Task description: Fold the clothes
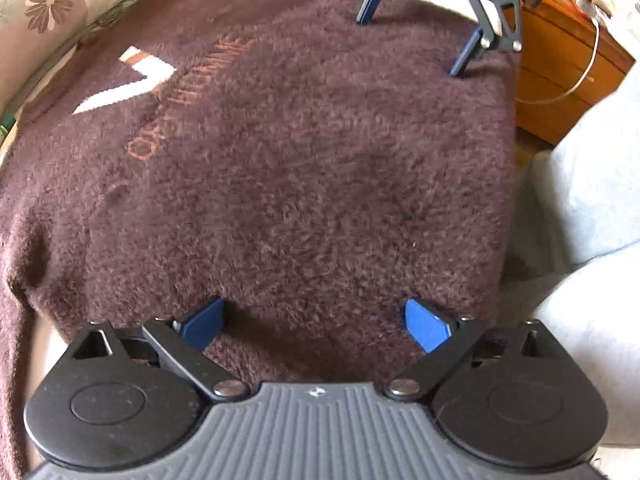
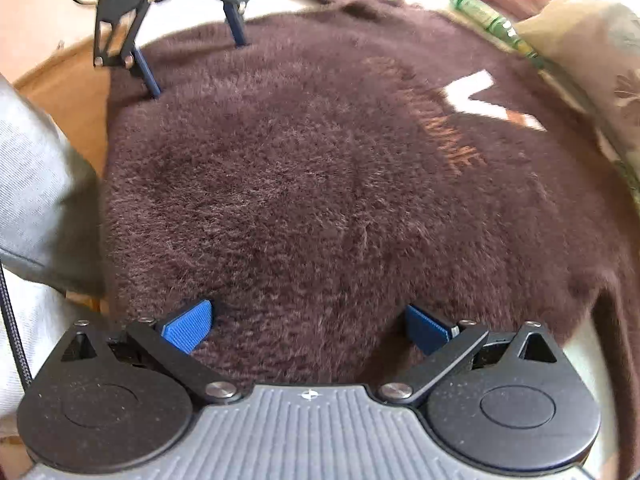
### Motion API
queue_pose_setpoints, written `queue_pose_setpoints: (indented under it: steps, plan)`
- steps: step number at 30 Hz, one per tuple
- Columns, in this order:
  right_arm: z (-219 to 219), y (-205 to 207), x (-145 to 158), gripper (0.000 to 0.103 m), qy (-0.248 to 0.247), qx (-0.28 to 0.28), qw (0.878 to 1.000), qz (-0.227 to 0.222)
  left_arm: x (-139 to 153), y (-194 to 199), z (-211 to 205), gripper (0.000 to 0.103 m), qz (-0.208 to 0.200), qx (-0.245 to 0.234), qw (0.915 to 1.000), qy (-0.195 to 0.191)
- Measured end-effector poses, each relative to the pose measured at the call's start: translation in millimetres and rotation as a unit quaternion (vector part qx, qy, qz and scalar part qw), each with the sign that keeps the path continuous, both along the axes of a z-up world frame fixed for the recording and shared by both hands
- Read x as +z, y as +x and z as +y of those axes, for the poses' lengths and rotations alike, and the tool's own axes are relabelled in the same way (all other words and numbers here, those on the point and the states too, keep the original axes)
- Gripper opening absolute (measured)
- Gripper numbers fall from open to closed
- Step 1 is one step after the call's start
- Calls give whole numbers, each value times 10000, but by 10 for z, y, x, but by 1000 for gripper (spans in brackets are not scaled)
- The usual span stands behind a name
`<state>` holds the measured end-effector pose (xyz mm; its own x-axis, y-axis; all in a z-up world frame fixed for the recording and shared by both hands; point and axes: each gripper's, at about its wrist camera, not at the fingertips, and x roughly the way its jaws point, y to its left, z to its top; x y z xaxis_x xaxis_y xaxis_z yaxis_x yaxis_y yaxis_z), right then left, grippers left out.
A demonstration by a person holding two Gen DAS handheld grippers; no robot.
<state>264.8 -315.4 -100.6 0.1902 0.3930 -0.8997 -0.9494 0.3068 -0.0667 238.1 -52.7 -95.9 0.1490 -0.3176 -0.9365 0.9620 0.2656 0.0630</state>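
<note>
A fuzzy dark brown sweater [image 1: 304, 168] with a white V mark [image 1: 132, 80] and orange lettering lies spread flat; it fills the right wrist view [image 2: 320, 200] too. My left gripper [image 1: 316, 324] is open, its blue fingertips [image 1: 426, 324] resting on the sweater's near edge. My right gripper [image 2: 308, 326] is open, its blue pads [image 2: 188, 326] pressing on the opposite edge. Each gripper shows in the other's view: the right one [image 1: 412, 46] at the far edge, the left one [image 2: 198, 66] likewise, both with fingers spread and tips on the fabric.
A floral pillow [image 1: 44, 12] lies at the far left. A wooden cabinet [image 1: 560, 76] with a white cable stands beyond the sweater's right edge. Light grey cloth [image 1: 592, 200] lies at the right. A green bottle [image 2: 496, 24] lies by the pillow [image 2: 592, 48].
</note>
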Motion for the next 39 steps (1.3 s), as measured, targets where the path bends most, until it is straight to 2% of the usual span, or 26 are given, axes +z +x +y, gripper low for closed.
queue_pose_setpoints:
  steps: [4,7,9,11,15,17,19,22,26,31,34,39]
  plan:
    - [-101,-140,-61,103,-20,259,9996,51,-14,-2,197,99,168,158,9996,171]
    - [-141,-210,-31,103,-169,430,9989,-12,46,-11,221,98,133,55,9993,341]
    - [-78,-219,23,103,-188,514,9984,-127,115,34,139,97,7,33,9997,261]
    - [35,-180,90,103,76,484,9985,-248,185,136,29,97,-156,125,9998,26]
    - [375,79,88,103,525,68,9971,-541,218,482,-228,97,-410,589,9965,-423]
    - [368,146,68,103,513,-161,9973,-494,184,679,-374,97,-474,819,9937,-600]
    - [359,212,48,103,498,-389,9970,-445,143,838,-471,97,-540,975,9914,-688]
    - [344,311,19,103,476,-731,9955,-371,57,1017,-442,97,-375,1344,9880,-661]
    - [325,443,-20,103,445,-1185,9916,-271,-32,1031,-193,99,-39,1963,9783,-659]
    - [301,608,-69,103,405,-1749,9836,-146,82,1043,-69,96,118,2567,9642,-657]
    - [354,693,-2,103,517,-2180,9744,-185,216,1210,-90,96,-142,2857,9528,-1013]
    - [679,1072,63,103,952,-2781,9527,-768,177,1748,-242,96,-451,3309,9323,-1392]
